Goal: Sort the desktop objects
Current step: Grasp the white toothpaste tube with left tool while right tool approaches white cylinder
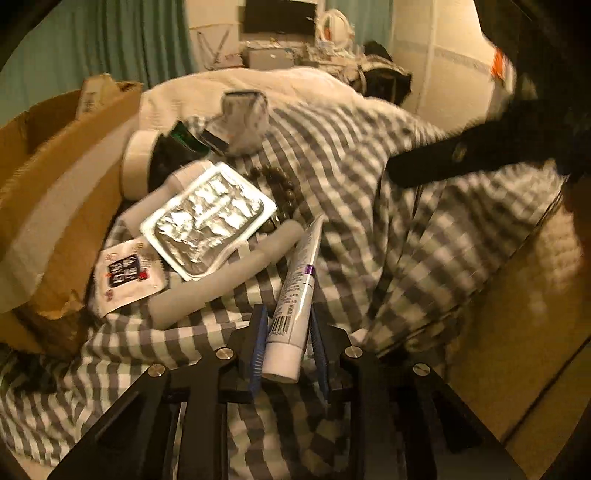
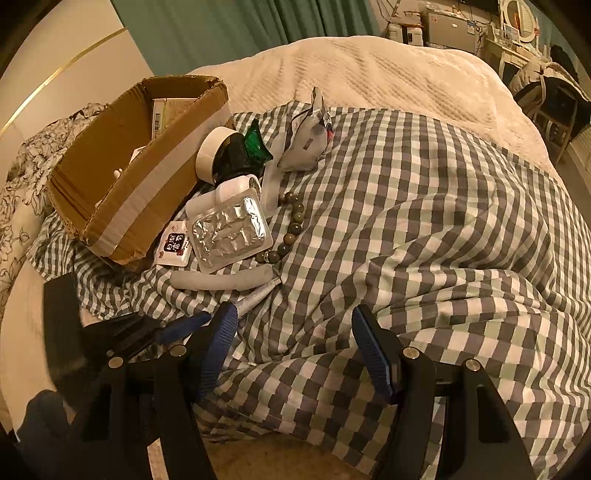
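My left gripper (image 1: 288,325) is shut on a white tube (image 1: 295,291) with a purple band, held by its capped end just above the checked cloth. The tube also shows in the right wrist view (image 2: 255,297), with the left gripper (image 2: 177,328) on it. My right gripper (image 2: 291,325) is open and empty over the checked cloth (image 2: 424,221). A pile lies beside the cardboard box (image 2: 122,177): a foil blister pack (image 1: 208,218) (image 2: 231,230), a white sachet (image 1: 127,275) (image 2: 173,249), a grey roll (image 1: 225,273) (image 2: 221,280), a bead bracelet (image 2: 291,229), a tape roll (image 2: 214,151), a green object (image 2: 256,146) and a grey pouch (image 2: 306,144).
The box (image 1: 62,192) stands open at the left with a small carton (image 2: 166,110) inside. A white quilt (image 2: 369,74) covers the bed beyond the cloth. Cluttered furniture (image 2: 461,29) stands at the far wall. The bed's edge drops to the floor (image 1: 535,350) at the right.
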Motion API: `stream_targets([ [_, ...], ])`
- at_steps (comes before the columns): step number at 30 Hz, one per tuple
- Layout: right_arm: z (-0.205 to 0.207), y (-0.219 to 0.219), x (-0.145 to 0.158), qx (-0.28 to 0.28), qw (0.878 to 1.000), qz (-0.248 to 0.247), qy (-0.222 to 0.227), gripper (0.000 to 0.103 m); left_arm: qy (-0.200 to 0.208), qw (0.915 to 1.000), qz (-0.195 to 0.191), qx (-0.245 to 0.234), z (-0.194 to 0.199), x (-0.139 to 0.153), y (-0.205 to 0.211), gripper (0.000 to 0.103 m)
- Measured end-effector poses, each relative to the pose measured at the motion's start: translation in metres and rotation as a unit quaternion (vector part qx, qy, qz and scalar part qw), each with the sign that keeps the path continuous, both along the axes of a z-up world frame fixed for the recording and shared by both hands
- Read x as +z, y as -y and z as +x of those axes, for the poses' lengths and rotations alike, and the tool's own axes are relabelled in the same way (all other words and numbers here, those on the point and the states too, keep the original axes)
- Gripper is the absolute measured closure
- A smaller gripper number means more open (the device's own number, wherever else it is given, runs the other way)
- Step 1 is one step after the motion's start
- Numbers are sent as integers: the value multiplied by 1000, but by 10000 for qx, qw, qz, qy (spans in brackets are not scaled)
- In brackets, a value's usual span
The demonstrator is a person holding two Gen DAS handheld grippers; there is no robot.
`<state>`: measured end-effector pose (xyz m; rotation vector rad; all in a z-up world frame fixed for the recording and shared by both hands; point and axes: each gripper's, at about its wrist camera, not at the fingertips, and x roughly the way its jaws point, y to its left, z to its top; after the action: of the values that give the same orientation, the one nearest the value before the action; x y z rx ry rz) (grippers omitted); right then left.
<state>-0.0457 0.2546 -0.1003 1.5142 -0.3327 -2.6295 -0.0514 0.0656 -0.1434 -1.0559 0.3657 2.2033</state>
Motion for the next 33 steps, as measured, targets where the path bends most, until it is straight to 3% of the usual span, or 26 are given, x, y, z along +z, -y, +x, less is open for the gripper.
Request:
stream_targets([
  [4, 2, 4, 1, 85, 9999, 56, -65, 39, 202, 9989, 313, 271, 7, 23, 14, 82],
  [7, -1, 7, 3, 260, 9996, 7, -111, 39, 178, 9977, 210, 611, 9, 31, 24, 82],
  [14, -22, 35, 13, 1469, 9847, 882, -304, 39, 291, 9909, 219, 1296, 1, 35, 52, 82],
  [17, -34, 46, 4, 1878, 9770, 962, -311, 39, 305, 9895, 225, 1395, -6, 41, 58, 82],
  [22, -55, 82, -24, 2709, 9571, 1029, -100, 47, 359, 9861, -111, 1621, -17, 29, 65, 82],
  [26, -63, 107, -49, 3226, 9397, 1132, 122, 47, 700, 9842, -43, 1628, -32, 12, 70, 82],
  [30, -67, 112, -73, 3235, 9363, 1317, 360, 47, 935, 9833, -61, 1561, -43, -6, 62, 82],
  [32, -66, 113, -74, 3134, 9384, 1425, 299, 54, 858, 9840, -151, 1554, -45, -12, 56, 82],
  [33, -65, 113, -74, 3039, 9396, 1551, 279, 64, 770, 9853, -197, 1513, -45, -13, 53, 82],
])
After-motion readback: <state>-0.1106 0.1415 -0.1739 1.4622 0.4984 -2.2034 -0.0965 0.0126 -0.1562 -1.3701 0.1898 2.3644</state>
